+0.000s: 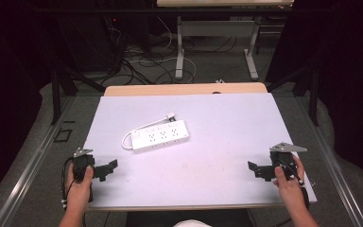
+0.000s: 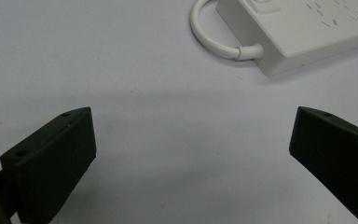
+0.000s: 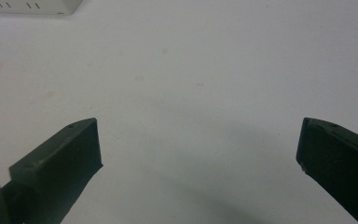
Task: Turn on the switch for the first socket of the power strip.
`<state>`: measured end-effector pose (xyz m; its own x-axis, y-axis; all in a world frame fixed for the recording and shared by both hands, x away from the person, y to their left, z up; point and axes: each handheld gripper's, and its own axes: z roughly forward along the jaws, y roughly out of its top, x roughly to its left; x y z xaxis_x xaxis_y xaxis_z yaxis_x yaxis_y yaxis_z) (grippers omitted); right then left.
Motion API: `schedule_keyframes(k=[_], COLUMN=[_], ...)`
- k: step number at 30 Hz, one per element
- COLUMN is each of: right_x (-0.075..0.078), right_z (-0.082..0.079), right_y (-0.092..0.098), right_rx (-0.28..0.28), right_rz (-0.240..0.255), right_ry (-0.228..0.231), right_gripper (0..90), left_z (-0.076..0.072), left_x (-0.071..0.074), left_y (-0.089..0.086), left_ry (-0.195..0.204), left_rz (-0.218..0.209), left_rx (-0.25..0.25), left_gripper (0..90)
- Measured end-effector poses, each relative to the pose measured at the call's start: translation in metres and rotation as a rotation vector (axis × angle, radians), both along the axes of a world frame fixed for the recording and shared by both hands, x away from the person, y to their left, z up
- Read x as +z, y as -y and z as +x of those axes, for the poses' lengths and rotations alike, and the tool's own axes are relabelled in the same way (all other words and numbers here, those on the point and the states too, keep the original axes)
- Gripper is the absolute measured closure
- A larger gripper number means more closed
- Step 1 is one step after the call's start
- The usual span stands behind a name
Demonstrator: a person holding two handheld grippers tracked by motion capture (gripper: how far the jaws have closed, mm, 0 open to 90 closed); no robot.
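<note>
Nearest the camera in the high view: two forearms entering from the bottom edge, each hand wrapped around a black gripper at the near side of the table [image 1: 217, 142].

Left hand [image 1: 78, 182] at the near left corner. Left gripper [image 1: 108, 169] points inward toward the table's middle, over the white surface. Dark cable loops beside the hand. In the left gripper view its jaws stand wide apart, nothing between them but bare tabletop; left gripper [image 2: 191, 154] pointed toward the power strip's cord end.

Right hand [image 1: 286, 182] at the near right corner. Right gripper [image 1: 257, 170] points inward to the left, grey three-cornered plate [image 1: 288, 147] on top. In the right gripper view, right gripper [image 3: 198, 158] has its jaws spread wide, empty, over plain white surface with a few faint marks.

Power strip [image 1: 160, 135]: white, flat on the table, left of centre, set at a slight angle, far end to the right. Three socket groups on its top face. White cord [image 1: 134, 135] leaves its left end, curves round and runs along the far side to a plug [image 1: 171, 116] lying just beyond the strip. Strip is well apart from both grippers, nearer the left one. Left gripper view shows the strip's end [image 2: 303, 32] and cord loop [image 2: 209, 35] at upper right; right gripper view catches a corner of it [image 3: 32, 5] at top left.

Beyond the table: dark floor, tangled cables, metal legs of another table [image 1: 179, 47].
</note>
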<state>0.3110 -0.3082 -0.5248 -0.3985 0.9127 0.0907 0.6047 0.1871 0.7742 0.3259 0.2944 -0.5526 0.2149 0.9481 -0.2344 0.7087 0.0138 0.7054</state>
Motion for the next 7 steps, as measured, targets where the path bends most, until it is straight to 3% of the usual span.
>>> schedule_keyframes(k=[7], right_x=[-0.001], right_z=[0.0007], right_y=[0.0015], right_rx=[-0.004], right_rz=[-0.001], right_ry=[0.002], right_gripper=[0.0], left_z=[0.0003], left_x=[0.0008], left_y=[0.0005], left_ry=[-0.001], left_rz=[0.006], left_rx=[0.001], left_gripper=[0.4])
